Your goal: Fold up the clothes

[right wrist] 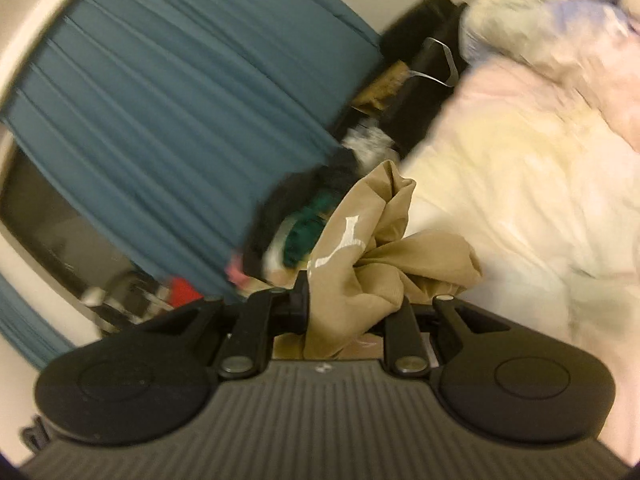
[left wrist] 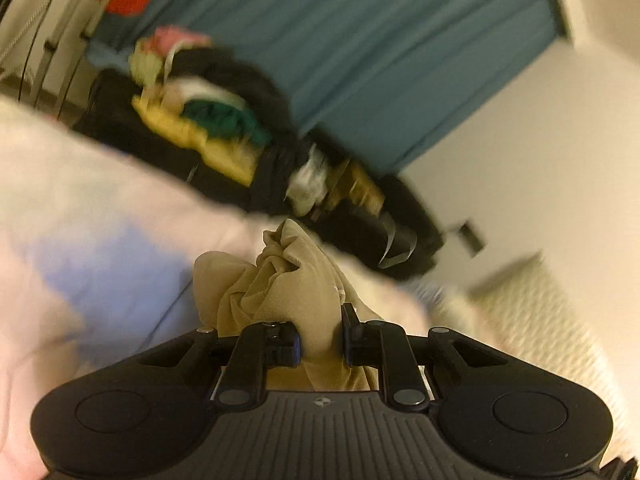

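Observation:
A tan garment (left wrist: 288,280) is bunched between the jaws of my left gripper (left wrist: 320,344), which is shut on it above the bed. In the right wrist view the same tan garment (right wrist: 360,276), with a white print on it, is bunched in my right gripper (right wrist: 352,304), which is shut on it. Both views are tilted and blurred. The rest of the garment is hidden below the grippers.
A bed with a pastel pink, yellow and blue cover (left wrist: 80,216) (right wrist: 520,184) lies under the grippers. A black open suitcase with mixed clothes (left wrist: 224,132) (right wrist: 304,220) stands beside it, in front of a teal curtain (left wrist: 360,40) (right wrist: 160,100). A white wall (left wrist: 540,160) is behind.

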A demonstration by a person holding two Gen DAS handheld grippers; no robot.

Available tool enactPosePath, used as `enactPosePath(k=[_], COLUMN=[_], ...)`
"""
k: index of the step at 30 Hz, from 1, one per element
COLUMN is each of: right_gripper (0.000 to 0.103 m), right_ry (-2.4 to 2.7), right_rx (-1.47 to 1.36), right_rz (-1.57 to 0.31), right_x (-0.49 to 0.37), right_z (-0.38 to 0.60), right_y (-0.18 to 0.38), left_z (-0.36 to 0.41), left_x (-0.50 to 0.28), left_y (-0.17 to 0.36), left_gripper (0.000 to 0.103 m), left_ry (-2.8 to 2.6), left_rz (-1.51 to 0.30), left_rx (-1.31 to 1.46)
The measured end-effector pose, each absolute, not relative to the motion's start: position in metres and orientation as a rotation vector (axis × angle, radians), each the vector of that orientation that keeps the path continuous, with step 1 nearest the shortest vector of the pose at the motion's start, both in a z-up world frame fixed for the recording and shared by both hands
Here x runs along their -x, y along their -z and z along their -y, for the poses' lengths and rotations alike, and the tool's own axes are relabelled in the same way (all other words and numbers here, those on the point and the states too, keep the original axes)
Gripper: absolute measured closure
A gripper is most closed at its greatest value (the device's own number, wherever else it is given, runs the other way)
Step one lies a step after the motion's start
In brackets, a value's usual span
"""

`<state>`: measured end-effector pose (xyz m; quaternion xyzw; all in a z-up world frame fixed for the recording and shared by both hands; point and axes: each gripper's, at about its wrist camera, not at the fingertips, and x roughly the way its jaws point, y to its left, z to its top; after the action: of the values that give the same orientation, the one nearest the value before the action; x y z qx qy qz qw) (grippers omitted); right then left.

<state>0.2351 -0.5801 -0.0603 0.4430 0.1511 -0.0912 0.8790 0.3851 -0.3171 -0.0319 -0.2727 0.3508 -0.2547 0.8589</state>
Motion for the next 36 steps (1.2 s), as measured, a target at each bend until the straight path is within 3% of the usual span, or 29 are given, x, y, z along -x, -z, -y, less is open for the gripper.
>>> enactPosePath(k=[7,14,19,26,27,28,29,31,32,36], right_gripper=[0.082,0.077,0.077,0.075,0.072,0.059,0.032,0.007,0.006,0.006], right_ry=[0.233,0.283,0.336,0.292,0.284,0.277,0.272,0.260,0.251,0.225], right_rx=[-0.917,-1.025,-0.916,-0.726,-0.703,-0.677,-0.649,-0.593,-0.574,-0.511], right_rz=[-0.380,-0.480,-0.574,-0.535,-0.523,-0.502,-0.475,-0.421,-0.402,-0.383], right_x=[-0.204,-0.172,-0.159,-0.119,-0.112,-0.104,-0.096,-0.079,-0.072,-0.047], right_z=[0.554,0.537,0.523,0.487,0.480,0.473,0.466,0.450,0.444,0.422], right_y=[0.141,0.176,0.132,0.059,0.048,0.037,0.027,0.005,-0.005,-0.034], left_z=[0.301,0.293,0.289,0.265,0.261,0.257,0.254,0.245,0.240,0.218], left_x=[-0.364,-0.333,-0.304,-0.234,-0.224,-0.212,-0.200,-0.173,-0.159,-0.112], left_y=[0.111,0.130,0.085,-0.001,-0.013,-0.024,-0.036,-0.056,-0.066,-0.093], left_gripper=[0.084,0.076,0.062,0.045,0.037,0.033,0.022,0.008,0.000,0.000], left_ry=[0.618,0.600,0.589,0.642,0.645,0.645,0.642,0.628,0.621,0.634], left_rz=[-0.822,-0.787,-0.770,-0.636,-0.614,-0.591,-0.564,-0.504,-0.474,-0.409], left_rx=[0.346,0.244,0.166,0.095,0.088,0.076,0.058,0.036,0.026,0.010])
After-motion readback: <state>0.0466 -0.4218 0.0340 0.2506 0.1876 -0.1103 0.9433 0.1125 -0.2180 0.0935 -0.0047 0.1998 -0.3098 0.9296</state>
